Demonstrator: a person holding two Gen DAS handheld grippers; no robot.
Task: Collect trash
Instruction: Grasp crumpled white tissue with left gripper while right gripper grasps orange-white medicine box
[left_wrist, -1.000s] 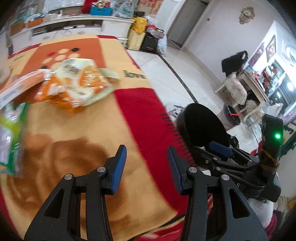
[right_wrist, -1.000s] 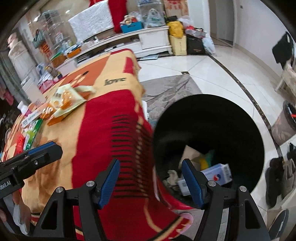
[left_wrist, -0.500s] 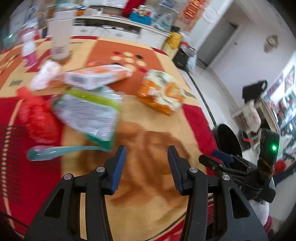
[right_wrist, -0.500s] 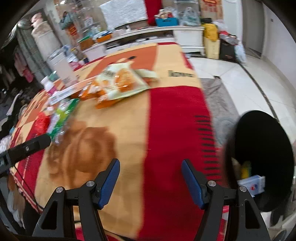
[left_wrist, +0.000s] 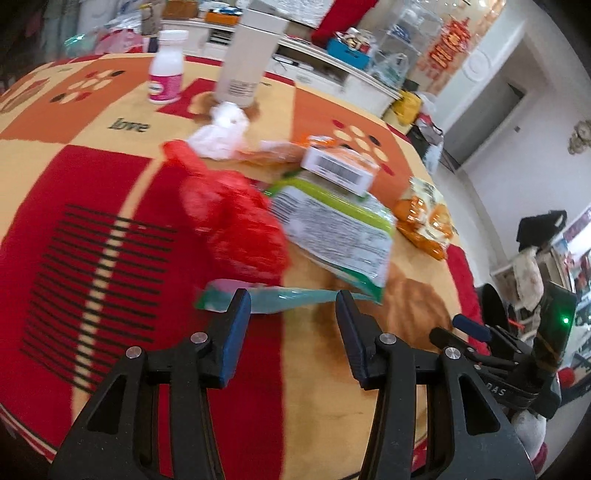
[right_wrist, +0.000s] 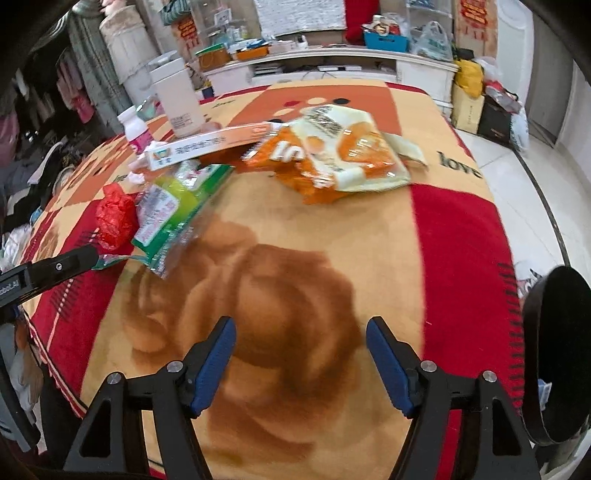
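Left claw (left_wrist: 293, 304) jaws parted and empty, right claw (right_wrist: 301, 334) spread wider, empty

red bag (left_wrist: 236, 225), green-edged wrapper (left_wrist: 332, 229) (white print), orange packet (right_wrist: 332, 155)

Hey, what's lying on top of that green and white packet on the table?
A white carton with a barcode rests across the far end of the green and white packet. The red plastic bag is beside it. What lies under the packet is covered.
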